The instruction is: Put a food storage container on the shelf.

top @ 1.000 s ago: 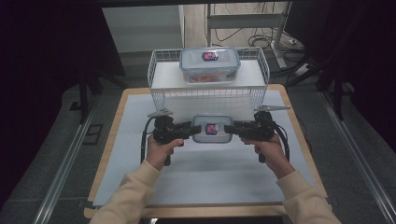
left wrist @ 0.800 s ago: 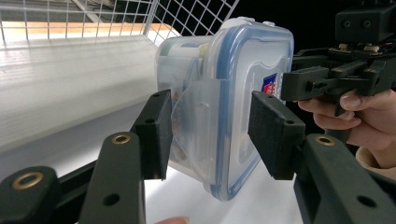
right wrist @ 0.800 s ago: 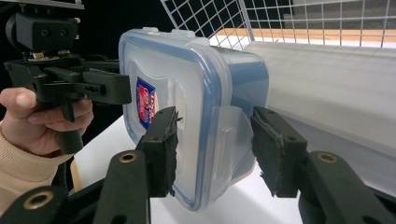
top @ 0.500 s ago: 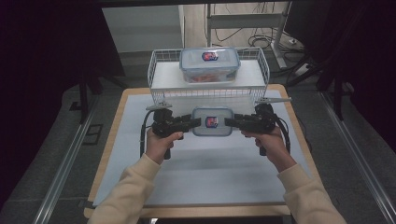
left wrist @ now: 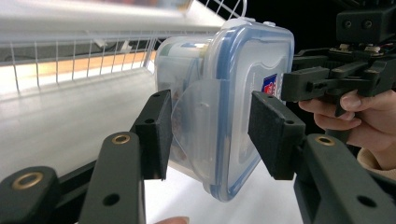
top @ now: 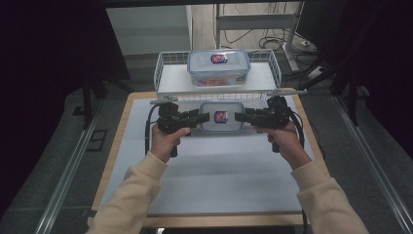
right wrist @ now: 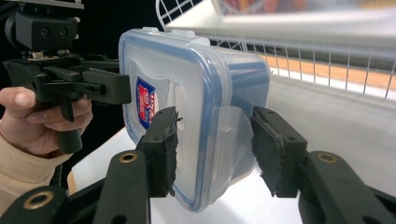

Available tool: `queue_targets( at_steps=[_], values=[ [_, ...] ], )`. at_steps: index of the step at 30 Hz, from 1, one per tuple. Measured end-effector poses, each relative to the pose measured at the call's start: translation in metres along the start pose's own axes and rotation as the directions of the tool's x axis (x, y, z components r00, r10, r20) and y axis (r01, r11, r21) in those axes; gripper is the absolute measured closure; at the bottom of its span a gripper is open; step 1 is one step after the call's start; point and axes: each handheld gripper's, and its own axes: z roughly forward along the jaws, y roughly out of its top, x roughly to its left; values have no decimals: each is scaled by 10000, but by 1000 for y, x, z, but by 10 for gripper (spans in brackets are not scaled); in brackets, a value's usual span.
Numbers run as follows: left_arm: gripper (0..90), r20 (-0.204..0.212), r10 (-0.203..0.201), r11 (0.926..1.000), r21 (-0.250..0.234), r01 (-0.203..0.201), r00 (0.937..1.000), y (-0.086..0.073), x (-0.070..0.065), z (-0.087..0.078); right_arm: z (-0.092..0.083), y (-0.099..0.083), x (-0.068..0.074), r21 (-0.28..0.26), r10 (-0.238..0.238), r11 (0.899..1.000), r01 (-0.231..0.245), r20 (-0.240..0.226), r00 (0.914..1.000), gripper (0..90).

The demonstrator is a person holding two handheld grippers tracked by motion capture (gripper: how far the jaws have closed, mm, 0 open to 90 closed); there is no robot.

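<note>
Left gripper (left wrist: 210,135): its two black padded jaws stand about half open around one short end of the plastic box (top: 221,117), one pad on the lid face, the other on the underside over the hinged side clip, and both look pressed against it. Right gripper (right wrist: 215,149) mirrors that at the opposite short end, pads closed on lid and base across the other clip. So the box hangs between the two grippers, carried clear of the table, lid up in the high view, just in front of the wire basket (top: 168,73).

The box is clear, slightly cloudy plastic with rounded corners, a blue seal line round the lid rim and a small red-and-blue sticker at the lid's middle. The pads look like coarse black foam, frayed at the edges on the right gripper.

Moving outward: below the box the white mat (top: 209,180) lies smooth, with plenty of free room towards the person. Ahead, things are tight: the basket's front wire wall runs close to the box's far long edge. The basket is white wire mesh with a flat white floor, and a second box (top: 219,68) of the same kind sits in its middle, with bare floor either side.

The mat lies on a pale wooden table (top: 114,151), its edge a thin border round the mat. Cream sleeves (top: 129,195) come in from the bottom.
</note>
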Motion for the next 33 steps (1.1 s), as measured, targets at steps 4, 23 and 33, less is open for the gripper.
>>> queue_targets(
  at_steps=[4, 23, 33],
  values=[
    [513, 7, 139, 9998, -111, -139, 9999, 12, 0, -2, -2, 12, 2, -79, -122, 9999, 122, 10, 9999, 516],
    [511, -23, 363, 9986, -371, -364, 9993, 67, 4, -2, -4, 66, -1, -335, -359, 9988, 363, 115, 9993, 516],
    [511, 16, 540, 9975, -446, -539, 9985, 106, 16, 2, -1, 106, -9, -360, -588, 9976, 597, 232, 9980, 516]
  ],
)
